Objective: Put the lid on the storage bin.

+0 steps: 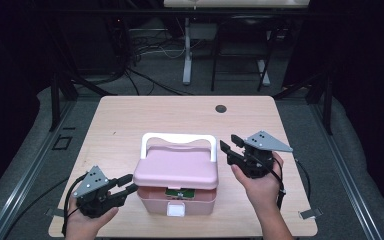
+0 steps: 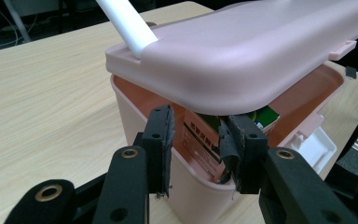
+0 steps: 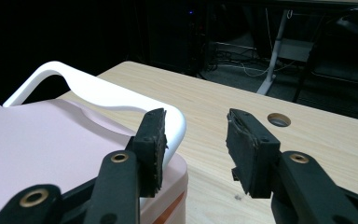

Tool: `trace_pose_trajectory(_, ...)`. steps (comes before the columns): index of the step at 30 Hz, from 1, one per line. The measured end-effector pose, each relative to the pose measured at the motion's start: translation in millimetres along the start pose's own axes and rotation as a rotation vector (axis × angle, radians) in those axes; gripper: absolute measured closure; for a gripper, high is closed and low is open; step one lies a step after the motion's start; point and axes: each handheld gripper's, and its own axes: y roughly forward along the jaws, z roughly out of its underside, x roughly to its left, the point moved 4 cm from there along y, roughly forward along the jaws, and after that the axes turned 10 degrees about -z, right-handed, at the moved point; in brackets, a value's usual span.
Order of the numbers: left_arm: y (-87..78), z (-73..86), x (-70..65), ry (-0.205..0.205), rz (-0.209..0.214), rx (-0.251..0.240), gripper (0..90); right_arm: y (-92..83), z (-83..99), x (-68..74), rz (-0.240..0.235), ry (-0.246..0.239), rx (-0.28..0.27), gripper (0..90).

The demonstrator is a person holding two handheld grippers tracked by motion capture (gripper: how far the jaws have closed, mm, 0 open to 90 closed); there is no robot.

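A pink plastic box (image 1: pixel 177 200) with a white handle (image 1: pixel 178 137) stands at the table's front centre. Its lid (image 1: pixel 176 167) rests ajar over a green and white carton (image 1: pixel 180 192). My left gripper (image 1: pixel 127 184) reaches the box's front left corner. In the left gripper view this gripper (image 2: pixel 195 140) is open, one pad outside the box wall (image 2: pixel 135 107) and the other just under the lid (image 2: pixel 242 51), with the carton (image 2: pixel 205 140) behind the gap. My right gripper (image 1: pixel 228 142) hovers open beside the handle's right end; nothing lies between its pads (image 3: pixel 196 140), and the handle (image 3: pixel 98 91) curves past its left one.
The wooden table (image 1: pixel 130 115) has a round cable hole (image 1: pixel 221 108) near its far edge. A white latch (image 1: pixel 176 210) hangs at the box's front. Dark floor, cables and desk legs (image 1: pixel 186 60) lie beyond the table.
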Motion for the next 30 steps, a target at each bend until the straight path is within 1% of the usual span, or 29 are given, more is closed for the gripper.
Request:
trace_pose_trajectory(2, -0.3, 1.9, 0.0, 0.005, 0.002, 0.006, 64.3, -0.2, 0.0, -0.1, 0.000, -0.001, 0.000, 56.6)
trace_pose_trajectory(6, -0.6, 6.2, 0.0, -0.003, 0.005, 0.014, 64.3, 0.1, 0.1, -0.1, -0.001, 0.001, 0.000, 56.5)
trace_pose_trajectory(7, -0.9, 7.2, 0.4, 0.004, 0.006, 0.020, 64.3, 0.1, 0.1, -0.1, -0.001, 0.001, 0.000, 56.4)
trace_pose_trajectory(10, -0.9, 10.9, 0.0, -0.003, 0.007, 0.029, 64.4, -0.1, 0.0, -0.1, 0.000, 0.000, -0.001, 56.3)
trace_pose_trajectory(17, 0.9, 16.9, -0.7, -0.003, 0.010, 0.047, 64.7, 1.2, 0.7, -0.3, -0.001, 0.004, -0.001, 55.9)
trace_pose_trajectory(20, 1.8, 19.3, -1.2, 0.006, 0.010, 0.056, 64.9, 1.4, 1.0, -0.1, -0.003, 0.002, 0.002, 55.7)
trace_pose_trajectory(26, 3.5, 24.3, -2.0, -0.002, 0.011, 0.068, 64.9, 1.6, 1.2, -0.2, -0.003, 0.003, 0.002, 55.7)
trace_pose_trajectory(28, 3.8, 25.6, -1.9, 0.004, 0.013, 0.074, 64.9, 1.9, 1.3, -0.3, -0.003, 0.004, 0.002, 55.7)
trace_pose_trajectory(30, 4.2, 27.0, -2.4, -0.003, 0.015, 0.077, 64.9, 2.0, 1.4, -0.4, -0.004, 0.005, 0.002, 55.6)
